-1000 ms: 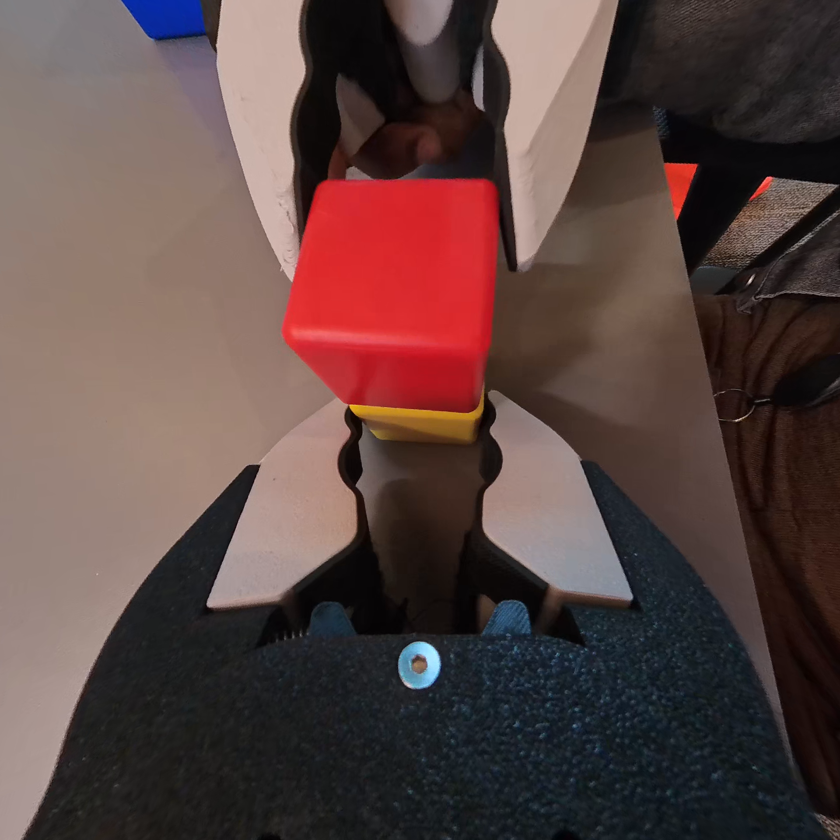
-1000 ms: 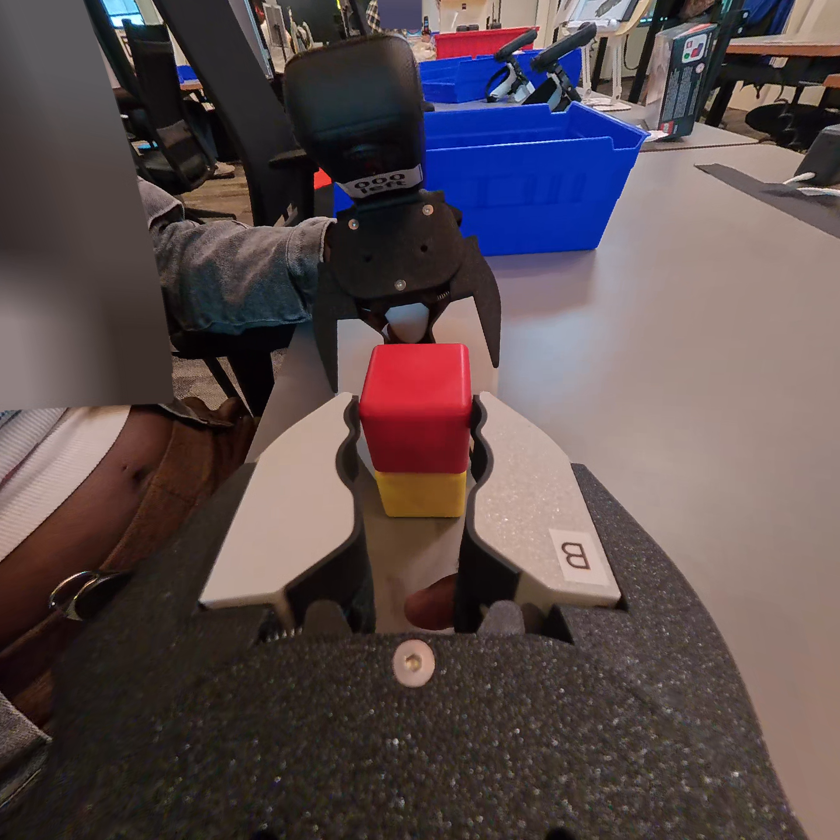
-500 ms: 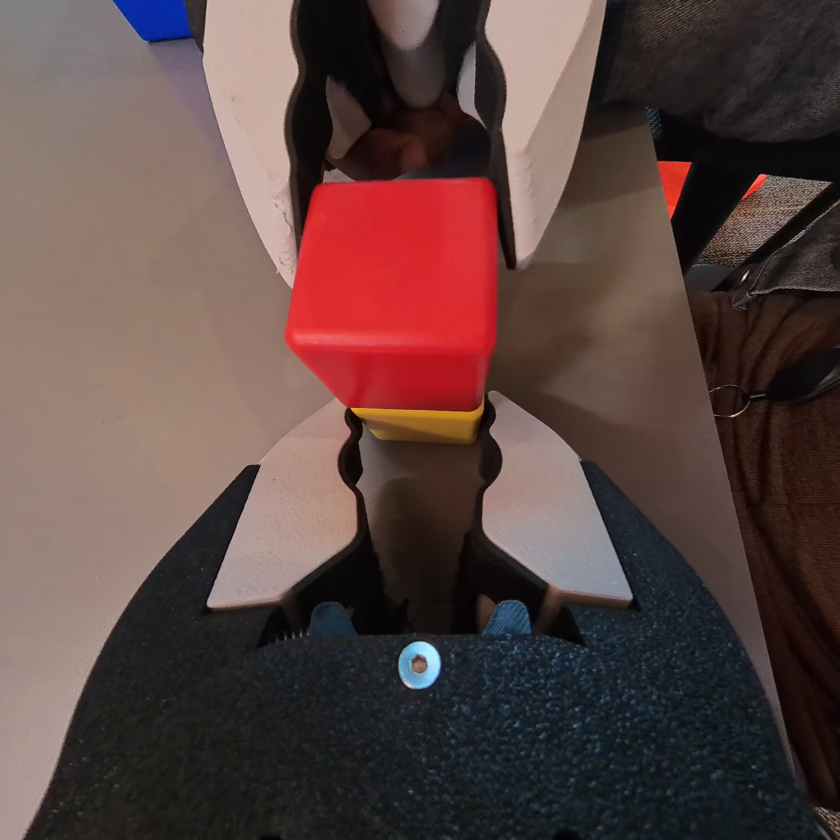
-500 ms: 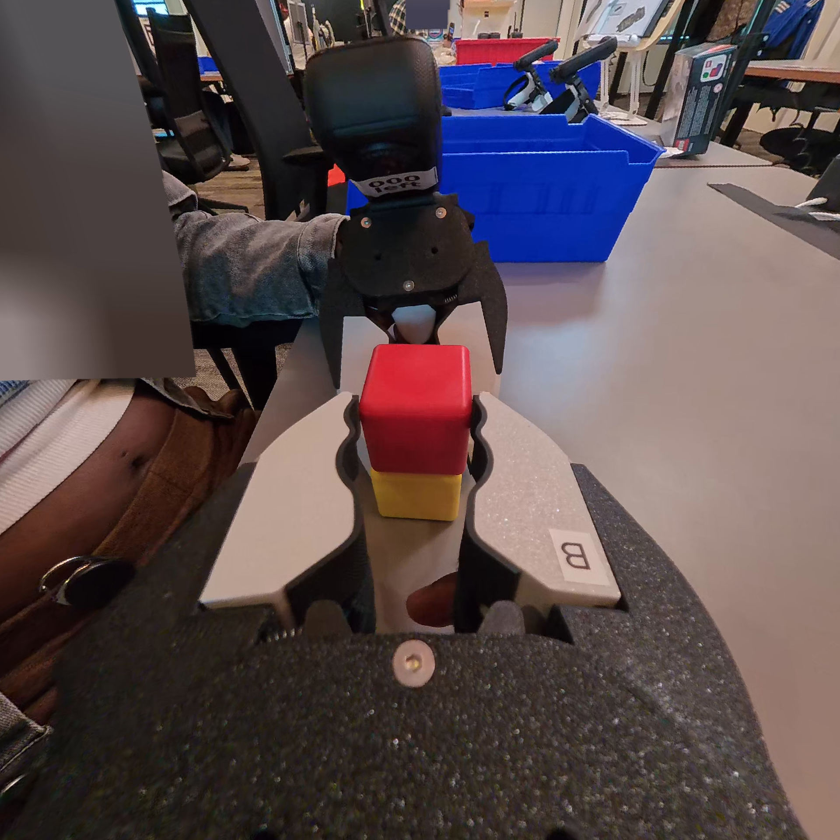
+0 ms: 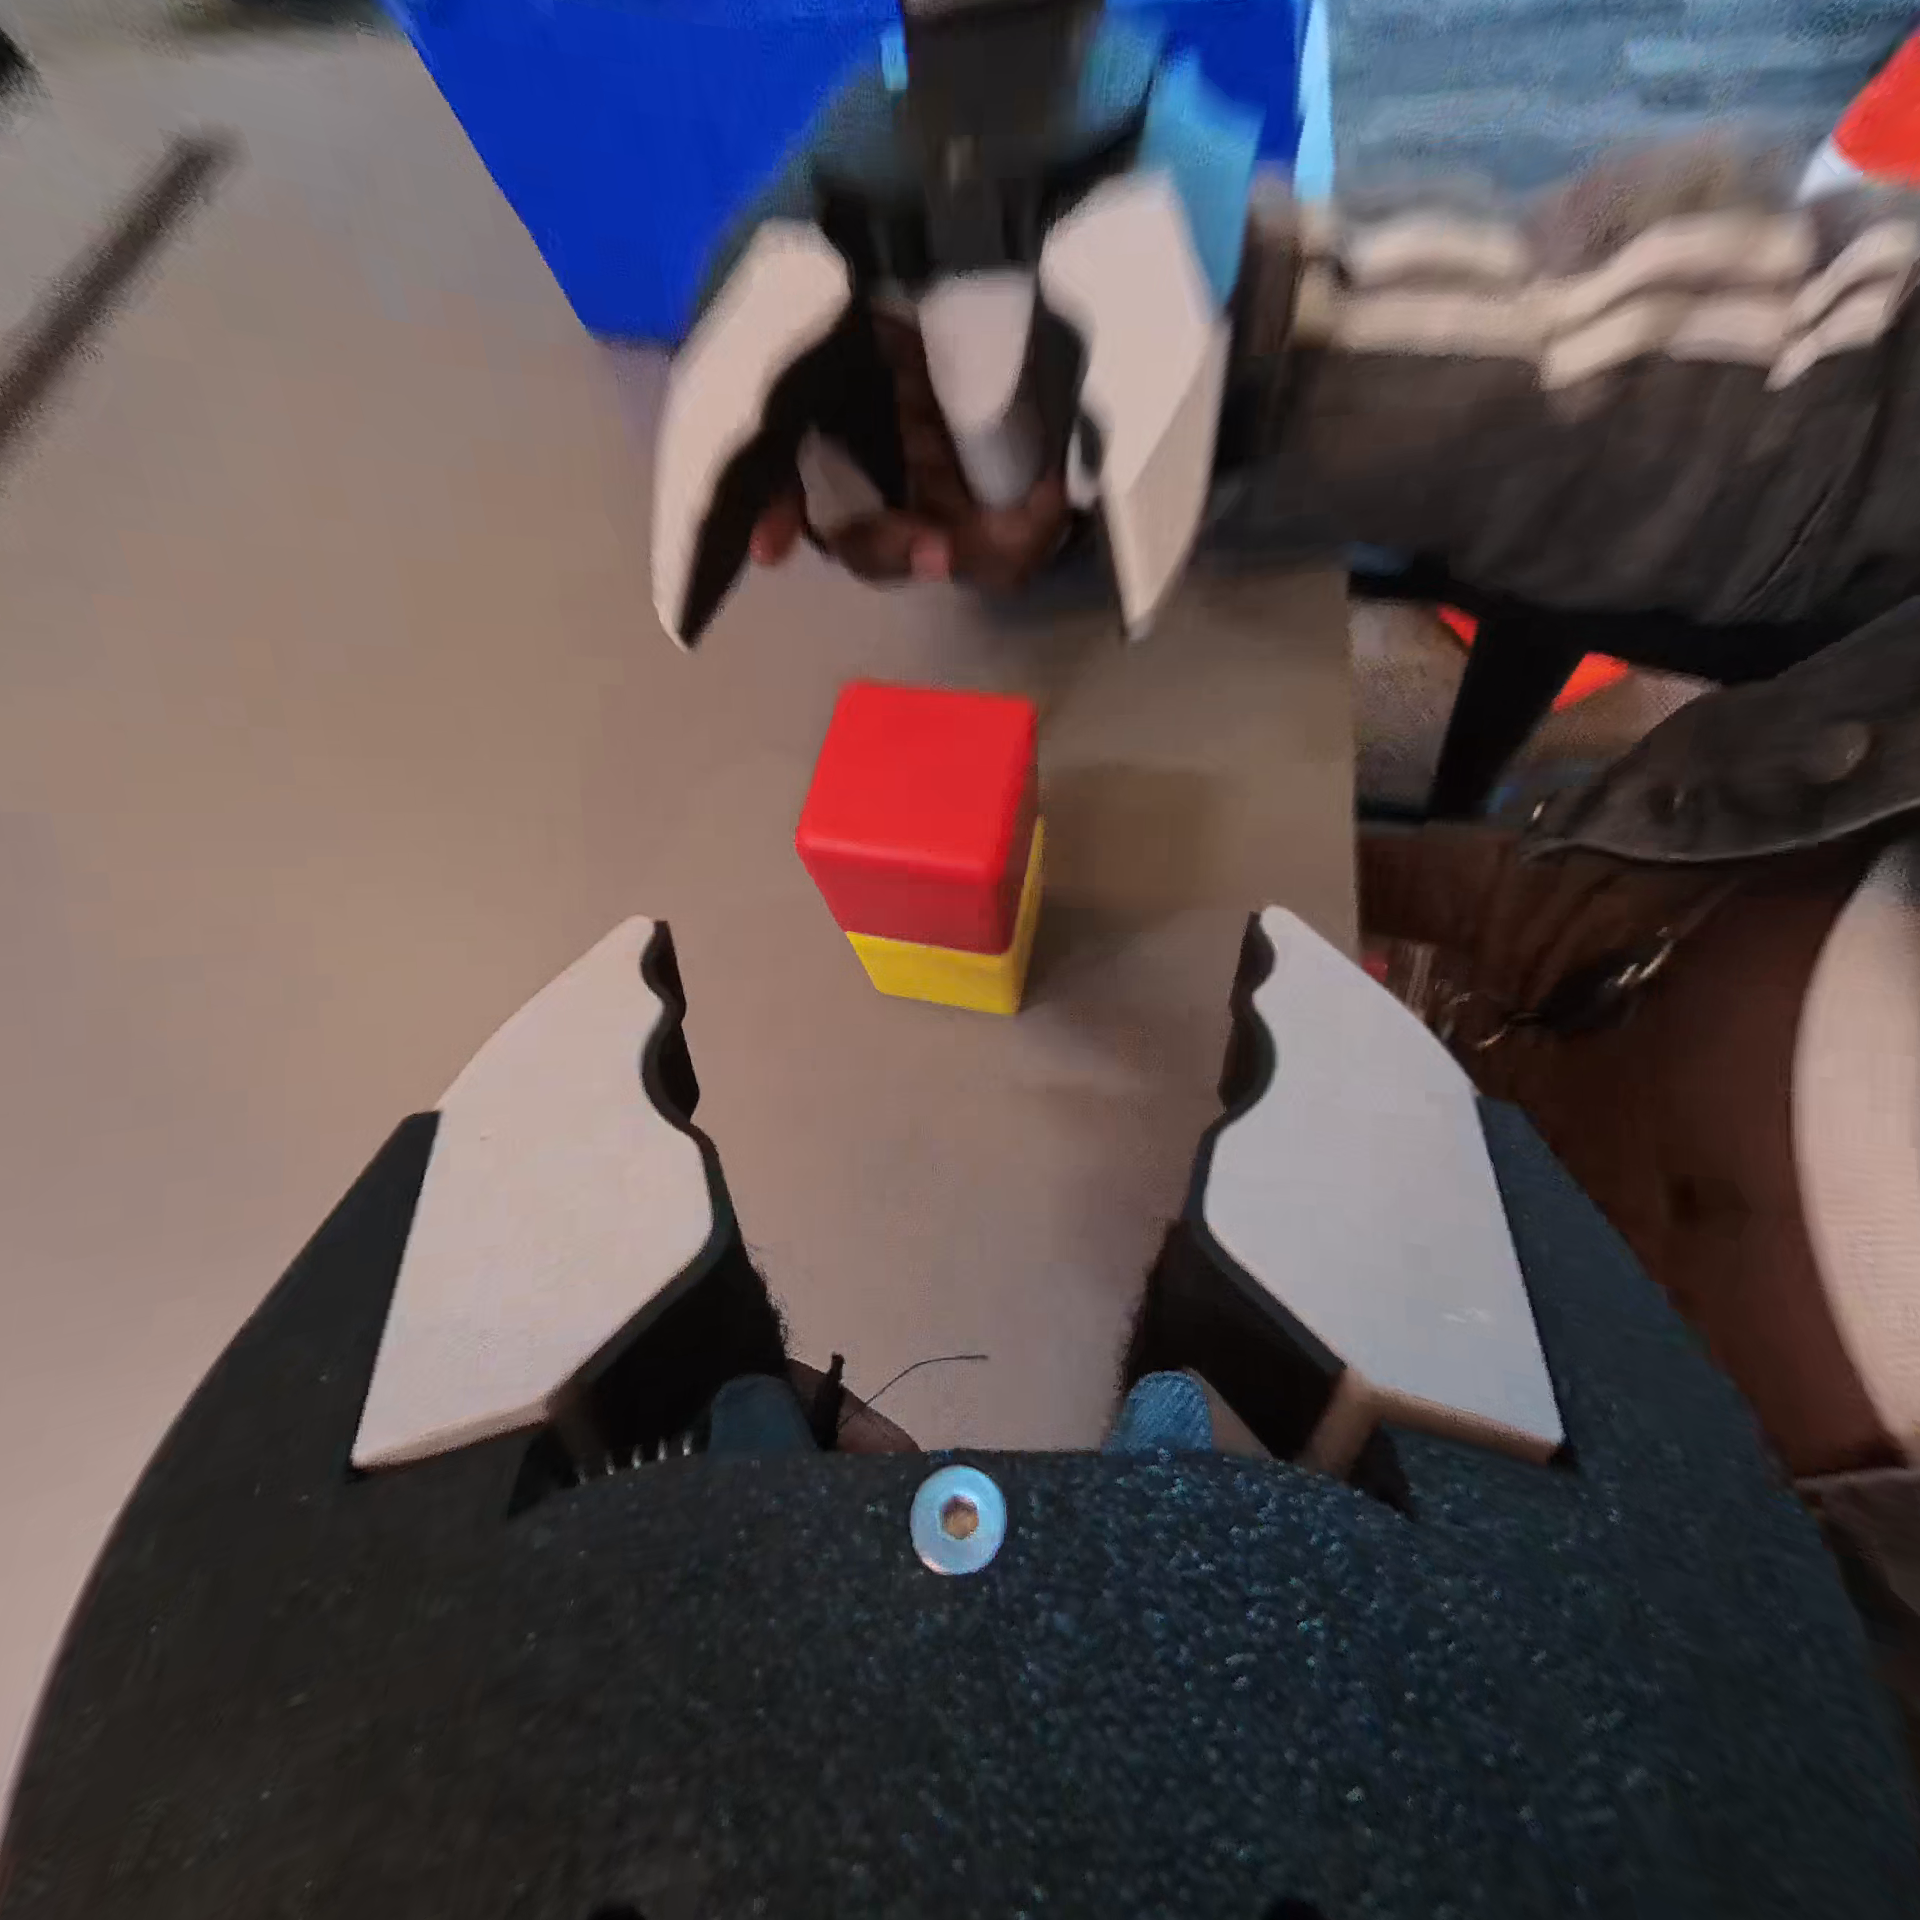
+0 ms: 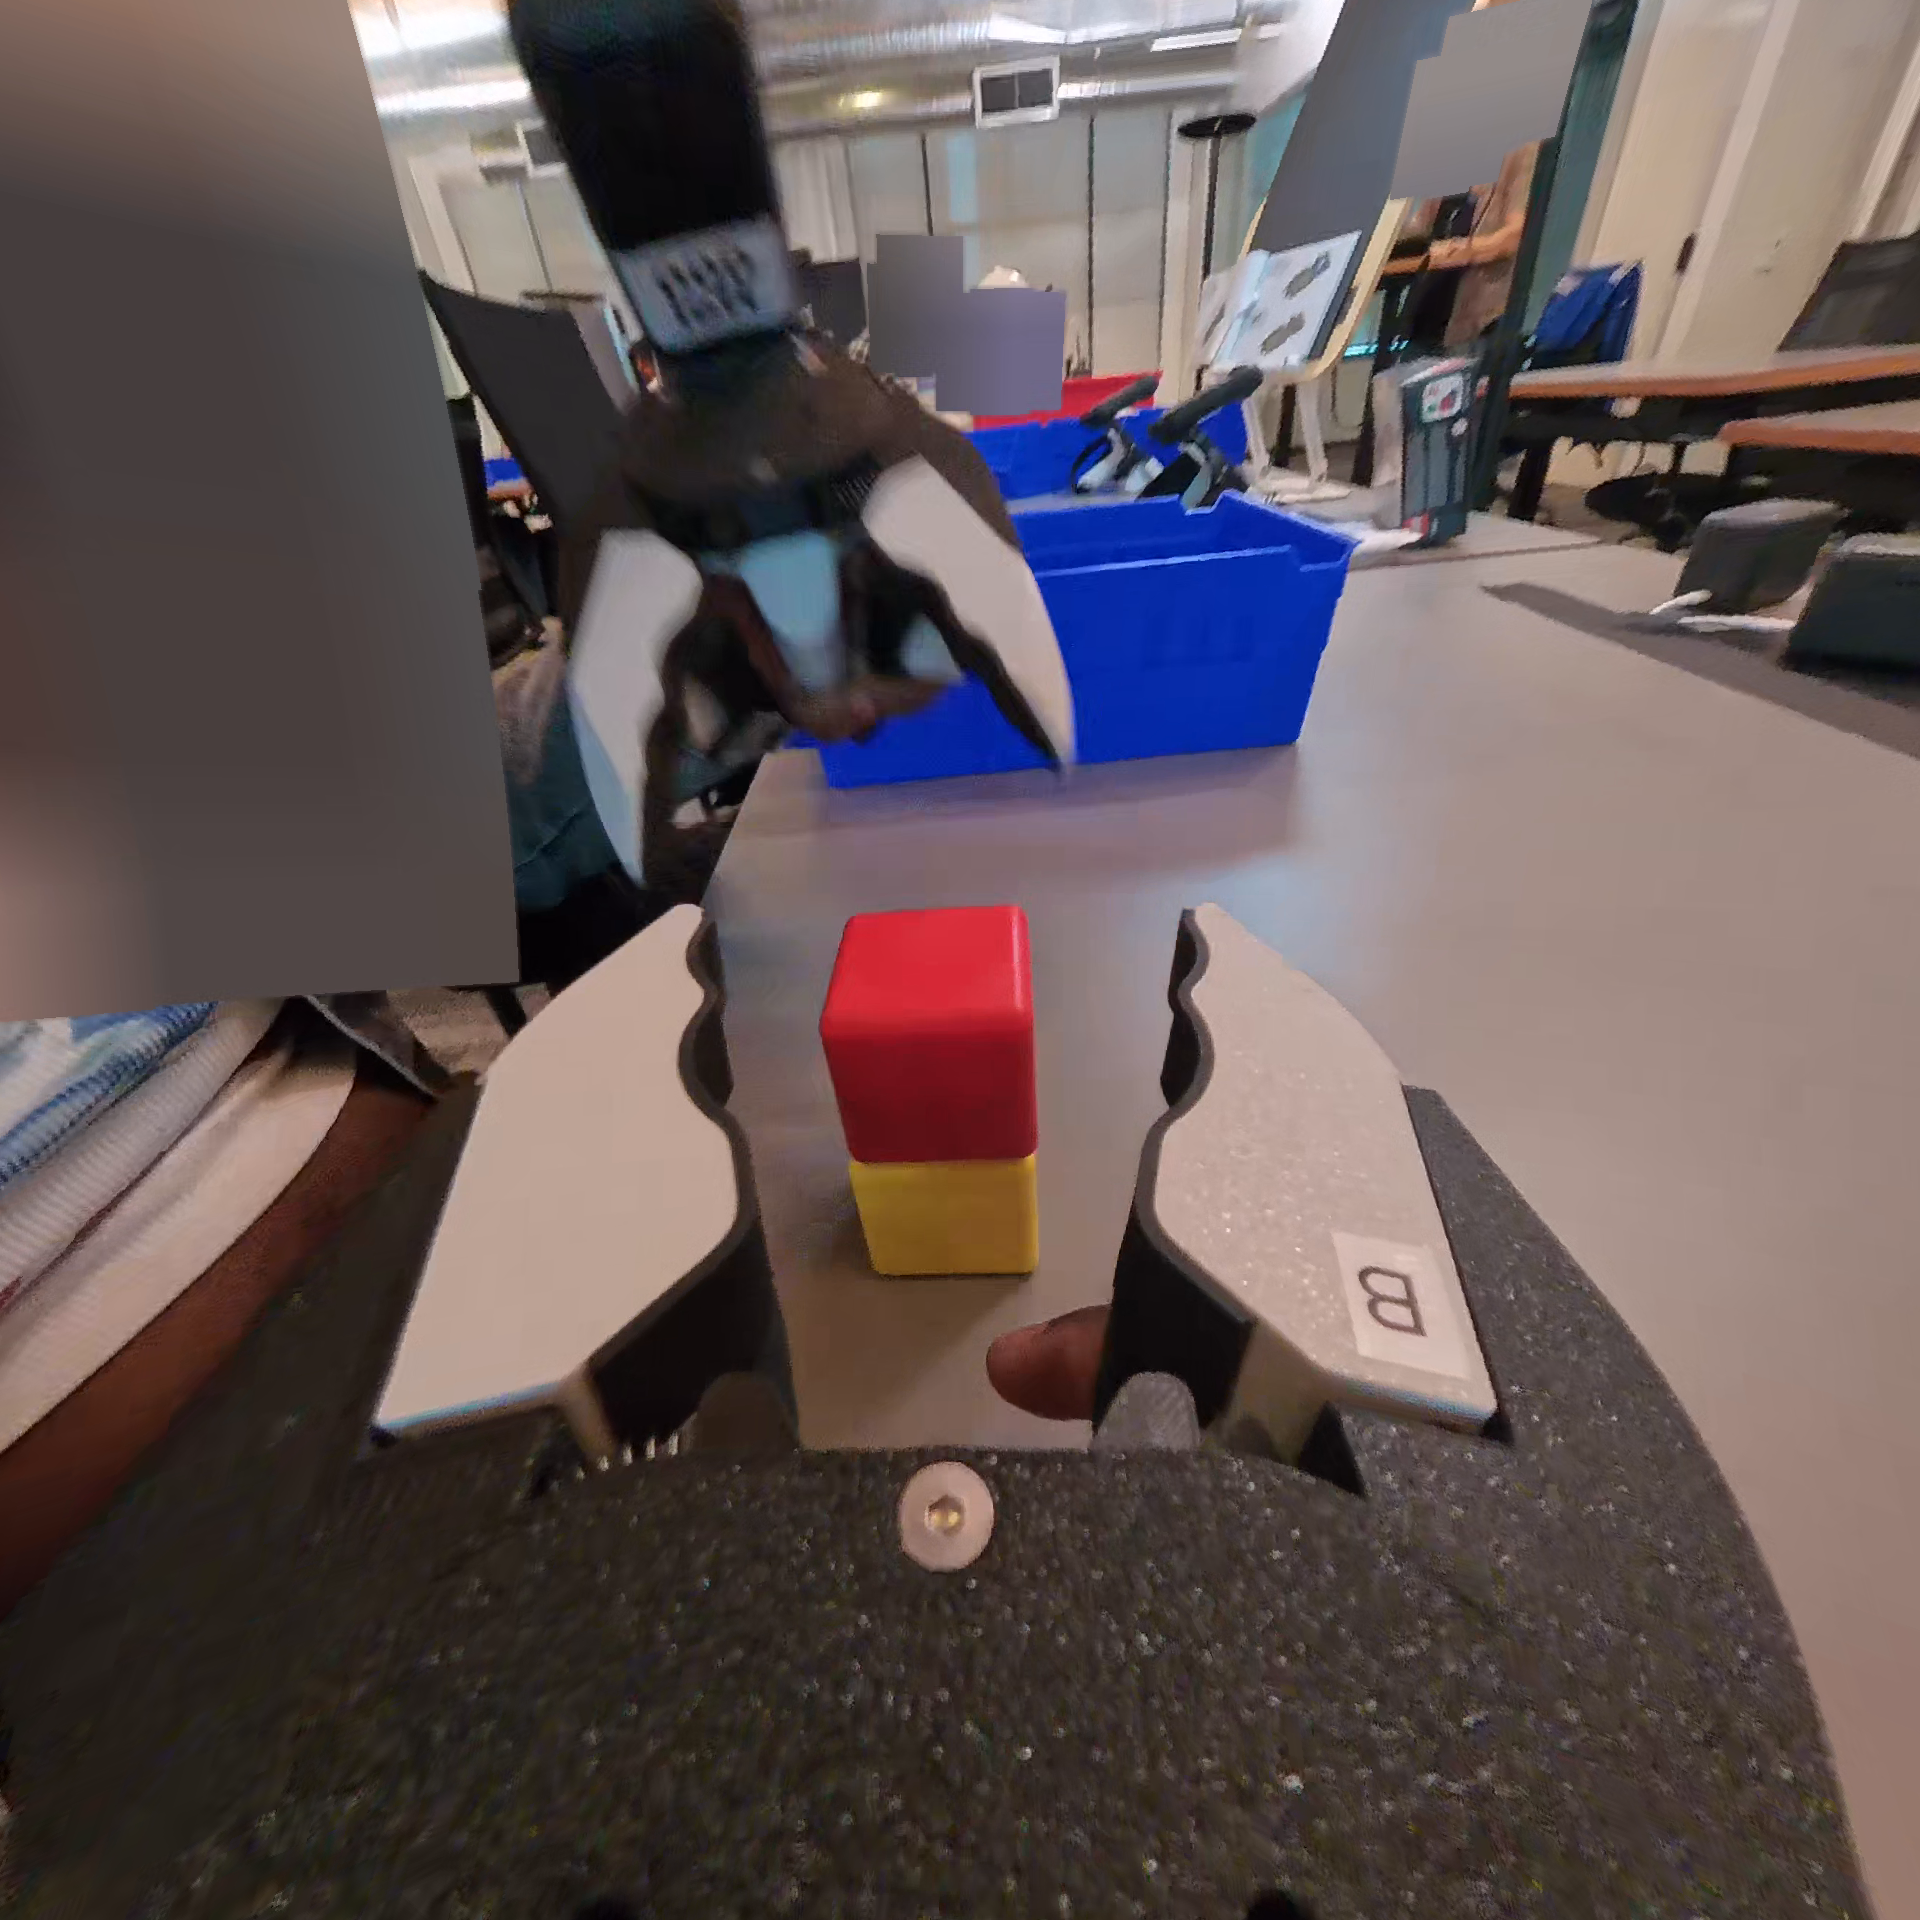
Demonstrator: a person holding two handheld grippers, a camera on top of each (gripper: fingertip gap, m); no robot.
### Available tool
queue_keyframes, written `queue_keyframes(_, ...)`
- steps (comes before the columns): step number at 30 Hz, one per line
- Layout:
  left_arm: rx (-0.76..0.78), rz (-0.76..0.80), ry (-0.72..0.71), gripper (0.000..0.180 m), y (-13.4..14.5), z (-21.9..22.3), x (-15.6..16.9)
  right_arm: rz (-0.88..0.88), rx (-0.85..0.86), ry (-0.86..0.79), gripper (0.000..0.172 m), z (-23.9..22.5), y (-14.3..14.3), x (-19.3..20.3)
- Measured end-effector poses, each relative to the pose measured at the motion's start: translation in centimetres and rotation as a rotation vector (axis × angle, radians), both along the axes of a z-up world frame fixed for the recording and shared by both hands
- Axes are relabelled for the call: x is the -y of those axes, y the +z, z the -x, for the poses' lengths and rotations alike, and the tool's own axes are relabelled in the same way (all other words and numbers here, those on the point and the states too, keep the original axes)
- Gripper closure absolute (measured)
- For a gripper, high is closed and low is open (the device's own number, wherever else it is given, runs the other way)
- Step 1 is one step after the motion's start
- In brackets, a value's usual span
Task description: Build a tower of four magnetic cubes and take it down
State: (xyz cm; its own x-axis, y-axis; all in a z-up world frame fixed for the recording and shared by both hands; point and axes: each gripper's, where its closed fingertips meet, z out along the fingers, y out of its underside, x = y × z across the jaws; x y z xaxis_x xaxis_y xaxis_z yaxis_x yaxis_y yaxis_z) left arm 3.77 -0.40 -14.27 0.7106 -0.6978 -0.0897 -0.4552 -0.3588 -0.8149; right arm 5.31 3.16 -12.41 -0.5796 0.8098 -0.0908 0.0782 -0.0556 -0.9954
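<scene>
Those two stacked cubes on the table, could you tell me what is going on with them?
A person works a handheld gripper in each hand. The red cube sits on the yellow cube on the grey table, held by neither. The right gripper is open around the stack without touching it; the left gripper is open, short of it. Two of four cubes are stacked.

Your grey table [image 6: 1558, 935] carries a yellow cube [image 6: 945, 1216] between your right claw's open fingers, a blue bin [image 6: 1174, 644] beyond.

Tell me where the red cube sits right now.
The red cube sits on the yellow cube on the grey table, centred between the open right tongs, touching neither finger.
</scene>
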Motion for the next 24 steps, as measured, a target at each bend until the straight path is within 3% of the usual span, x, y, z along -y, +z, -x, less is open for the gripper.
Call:
queue_keyframes(3, 0.023, -0.2, 0.147, 0.093, 8.3, 2.7, 2.9, 0.024, -0.031, -0.027, 0.09, 0.0, 0.7, -0.6)
queue_keyframes(5, 0.011, -0.331, 0.286, 0.102, 12.6, 7.1, 5.8, 0.034, -0.045, -0.024, 0.09, -0.1, 0.9, -0.6)
queue_keyframes(8, -0.094, -0.415, 0.498, 0.113, 14.2, 16.6, 10.3, 0.036, -0.043, -0.024, 0.09, -0.1, 0.9, -0.6)
queue_keyframes(11, -0.083, -0.279, 0.465, 0.118, 11.1, 23.1, 11.9, 0.034, -0.044, -0.018, 0.091, -0.1, 0.9, -0.4)
queue_keyframes(14, -0.176, 0.011, 0.434, 0.118, 5.1, 27.6, 12.0, 0.035, -0.048, -0.026, 0.092, -0.1, 0.9, -0.6)
queue_keyframes(17, -0.279, 0.26, 0.359, 0.113, 0.0, 28.9, 12.4, 0.045, -0.05, -0.03, 0.092, -0.1, 1.0, -0.8)
queue_keyframes(20, -0.388, 0.38, 0.344, 0.111, -3.1, 30.3, 12.4, 0.04, -0.042, -0.025, 0.093, 0.0, 0.8, -0.7)
queue_keyframes(24, -0.435, 0.508, 0.325, 0.121, -6.4, 31.2, 13.1, 0.032, -0.035, -0.018, 0.093, 0.0, 0.6, -0.5)
